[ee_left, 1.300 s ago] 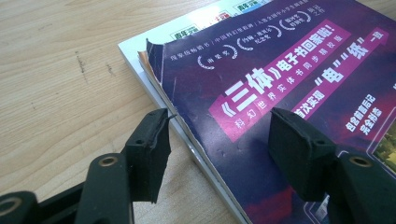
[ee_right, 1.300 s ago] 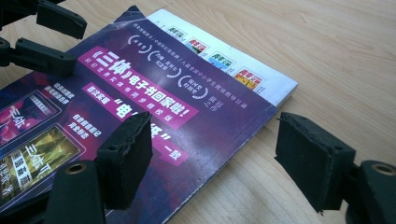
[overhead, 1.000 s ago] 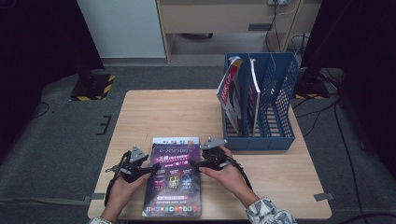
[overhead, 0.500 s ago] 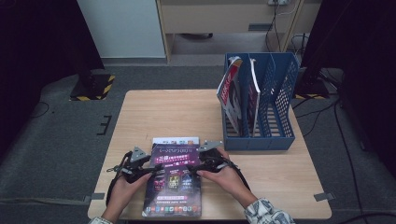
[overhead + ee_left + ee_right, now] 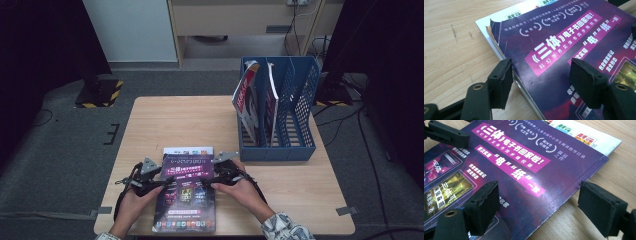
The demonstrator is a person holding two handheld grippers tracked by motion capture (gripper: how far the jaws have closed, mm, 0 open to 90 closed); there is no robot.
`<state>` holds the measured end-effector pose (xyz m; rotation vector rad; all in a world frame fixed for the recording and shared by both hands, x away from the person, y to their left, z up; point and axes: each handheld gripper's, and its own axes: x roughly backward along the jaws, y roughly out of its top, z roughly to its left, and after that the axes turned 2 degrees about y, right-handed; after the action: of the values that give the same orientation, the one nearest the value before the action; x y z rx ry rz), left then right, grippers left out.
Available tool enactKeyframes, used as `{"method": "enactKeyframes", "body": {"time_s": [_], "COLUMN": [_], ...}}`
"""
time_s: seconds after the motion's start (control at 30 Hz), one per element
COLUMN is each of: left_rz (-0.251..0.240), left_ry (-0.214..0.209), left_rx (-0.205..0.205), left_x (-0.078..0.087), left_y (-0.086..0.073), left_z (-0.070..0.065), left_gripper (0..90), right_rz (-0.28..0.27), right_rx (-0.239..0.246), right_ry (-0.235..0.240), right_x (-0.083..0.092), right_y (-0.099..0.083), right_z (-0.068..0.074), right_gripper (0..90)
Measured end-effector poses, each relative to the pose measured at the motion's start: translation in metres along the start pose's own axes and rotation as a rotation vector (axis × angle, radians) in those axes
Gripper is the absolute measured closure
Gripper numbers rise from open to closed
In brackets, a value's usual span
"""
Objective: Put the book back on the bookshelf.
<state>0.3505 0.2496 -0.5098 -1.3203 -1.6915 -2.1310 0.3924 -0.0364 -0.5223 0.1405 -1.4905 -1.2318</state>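
Lying stacked: two magazines (image 5: 186, 200); two more in rack (image 5: 300, 150).

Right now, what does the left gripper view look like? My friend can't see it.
A purple magazine with white and pink Chinese writing lies on a wooden table, on top of another magazine with a white cover. The left gripper has its two black jaws open, one over the purple cover and one at its edge.

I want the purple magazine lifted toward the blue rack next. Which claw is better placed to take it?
Probably the right claw: its open jaws straddle the purple magazine edge facing the blue rack.
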Motion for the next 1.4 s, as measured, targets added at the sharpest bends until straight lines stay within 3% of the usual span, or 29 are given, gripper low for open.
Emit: {"method": "enactKeyframes", "body": {"time_s": [0.27, 0.53, 0.6, 0.8, 1.4], "left_rz": [-0.009, -0.016, -0.019, -0.018, -0.026], "left_ry": [-0.007, -0.013, -0.014, -0.023, -0.029], "left_rx": [0.006, 0.017, 0.019, 0.028, -0.001], "left_x": [-0.001, -0.001, -0.002, -0.002, -0.007], "left_y": [-0.002, -0.004, -0.004, -0.004, 0.0], "left_z": [0.0, 0.0, 0.0, 0.002, -0.005], "left_gripper": [33.8, 33.1, 33.1, 33.1, 32.8], "right_rz": [-0.001, -0.001, 0.001, 0.004, 0.026], "right_rx": [-0.008, -0.057, -0.089, -0.124, -0.12], "right_ry": [0.012, 0.033, 0.053, 0.086, 0.105], "right_x": [0.0, -0.002, -0.003, -0.005, 0.003], "right_y": [-0.001, -0.002, -0.003, -0.005, -0.009], "right_z": [-0.002, -0.006, -0.008, -0.013, -0.016], "right_gripper": [16.3, 14.9, 14.5, 13.6, 15.0]}}
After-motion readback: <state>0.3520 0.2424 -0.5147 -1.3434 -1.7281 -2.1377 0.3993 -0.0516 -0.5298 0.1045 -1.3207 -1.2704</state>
